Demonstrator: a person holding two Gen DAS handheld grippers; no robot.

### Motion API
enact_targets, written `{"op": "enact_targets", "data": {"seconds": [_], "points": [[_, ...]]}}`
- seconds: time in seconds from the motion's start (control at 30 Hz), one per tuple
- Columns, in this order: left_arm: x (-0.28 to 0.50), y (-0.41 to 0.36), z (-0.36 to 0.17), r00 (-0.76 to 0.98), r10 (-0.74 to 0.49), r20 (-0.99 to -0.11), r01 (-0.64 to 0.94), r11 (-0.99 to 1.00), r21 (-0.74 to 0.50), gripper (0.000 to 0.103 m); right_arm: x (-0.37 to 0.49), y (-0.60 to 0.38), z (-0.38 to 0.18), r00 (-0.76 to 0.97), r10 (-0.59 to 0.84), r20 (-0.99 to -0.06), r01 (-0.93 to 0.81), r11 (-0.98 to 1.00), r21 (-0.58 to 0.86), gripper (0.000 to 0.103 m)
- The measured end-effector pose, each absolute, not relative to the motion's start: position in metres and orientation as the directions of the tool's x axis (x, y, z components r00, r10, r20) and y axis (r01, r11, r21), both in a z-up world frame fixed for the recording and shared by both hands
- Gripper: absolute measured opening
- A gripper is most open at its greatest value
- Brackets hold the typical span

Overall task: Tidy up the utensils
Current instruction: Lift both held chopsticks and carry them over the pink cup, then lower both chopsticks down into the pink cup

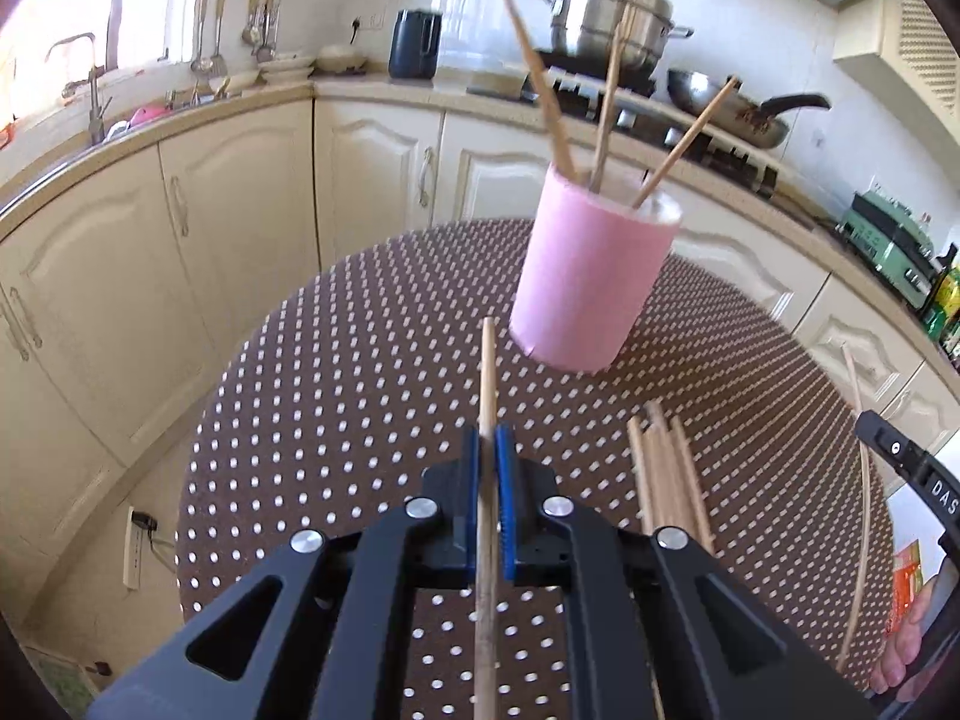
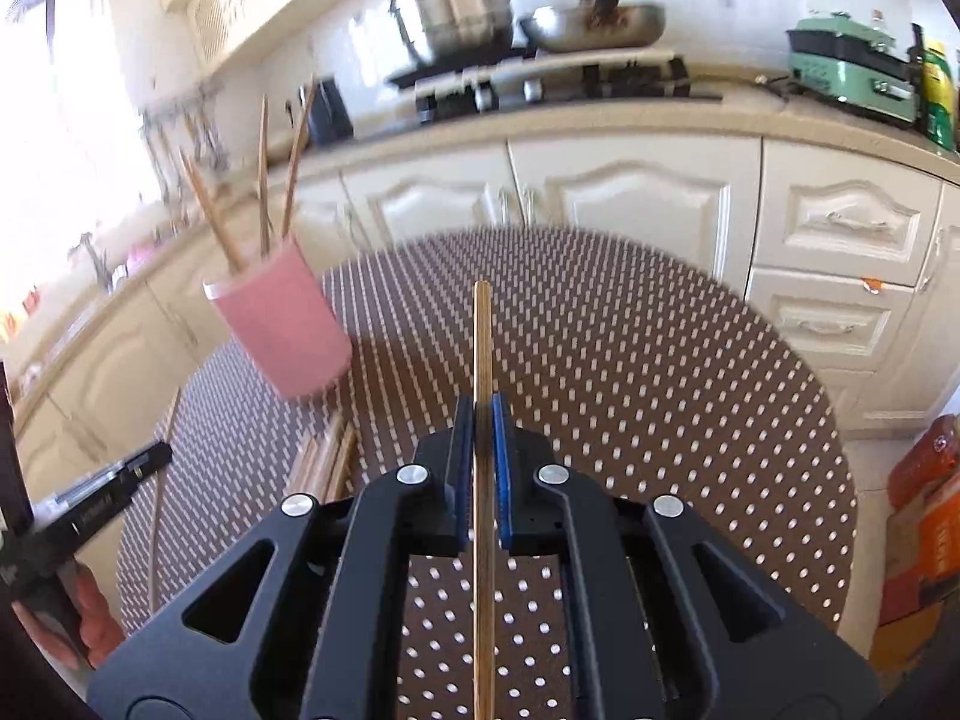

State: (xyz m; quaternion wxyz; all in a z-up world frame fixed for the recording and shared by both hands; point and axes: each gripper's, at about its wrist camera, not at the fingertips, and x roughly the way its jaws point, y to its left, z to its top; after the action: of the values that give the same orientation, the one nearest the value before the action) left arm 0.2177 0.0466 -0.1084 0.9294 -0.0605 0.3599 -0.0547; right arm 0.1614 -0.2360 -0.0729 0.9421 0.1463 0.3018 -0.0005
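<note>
Left gripper point(image 1: 493, 444) is clamped on a single wooden chopstick point(image 1: 487, 396); the stick runs straight forward between the blue pads point(image 1: 507, 480) and its tip ends just short of the pink holder cup point(image 1: 591, 276). The cup stands on the round table with a brown polka-dot cloth point(image 1: 336, 360) and has three chopsticks point(image 1: 606, 96) sticking up out of it, leaning apart. A loose pile of chopsticks point(image 1: 666, 480) lies on the cloth just right of the left gripper, near the table edge.

Right gripper point(image 2: 482, 420) is also closed tight on one chopstick point(image 2: 482, 348), held along the fingers and pointing ahead over the table. In the right wrist view the pink cup sits to the left of it, well apart, and the loose pile is near the left side too. View is motion-blurred. Behind: cream cabinets point(image 2: 630, 204), stove with steel pot point(image 1: 612, 15) and wok point(image 1: 726, 108).
</note>
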Motion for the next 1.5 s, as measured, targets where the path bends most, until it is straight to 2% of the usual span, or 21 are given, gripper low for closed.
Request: {"op": "enact_targets", "data": {"seconds": [0.07,0.53,0.8,1.17,1.5], "points": [[0.213,0.044,-0.098,0.765,-0.153,-0.625,0.072,0.986,-0.152,0.006,0.157,-0.236,-0.061,0.846,0.089,-0.526,0.078,0.955,0.286,0.007],[0.193,0.036,-0.042,0.87,-0.201,-0.45,0.126,0.973,-0.192,0.006,0.147,-0.228,-0.016,0.915,0.109,-0.388,0.006,0.959,0.284,0.007],[0.182,0.028,-0.015,0.915,-0.208,-0.346,0.157,0.973,-0.169,0.006,0.142,-0.222,0.008,0.944,0.111,-0.311,-0.023,0.962,0.273,0.007],[0.177,0.019,0.006,0.935,-0.214,-0.282,0.175,0.972,-0.157,0.006,0.145,-0.216,0.028,0.957,0.118,-0.265,-0.047,0.965,0.259,0.007],[0.183,0.018,0.04,0.967,-0.163,-0.197,0.139,0.982,-0.129,0.006,0.168,-0.201,0.062,0.967,0.156,-0.2,-0.105,0.965,0.241,0.007]]}}
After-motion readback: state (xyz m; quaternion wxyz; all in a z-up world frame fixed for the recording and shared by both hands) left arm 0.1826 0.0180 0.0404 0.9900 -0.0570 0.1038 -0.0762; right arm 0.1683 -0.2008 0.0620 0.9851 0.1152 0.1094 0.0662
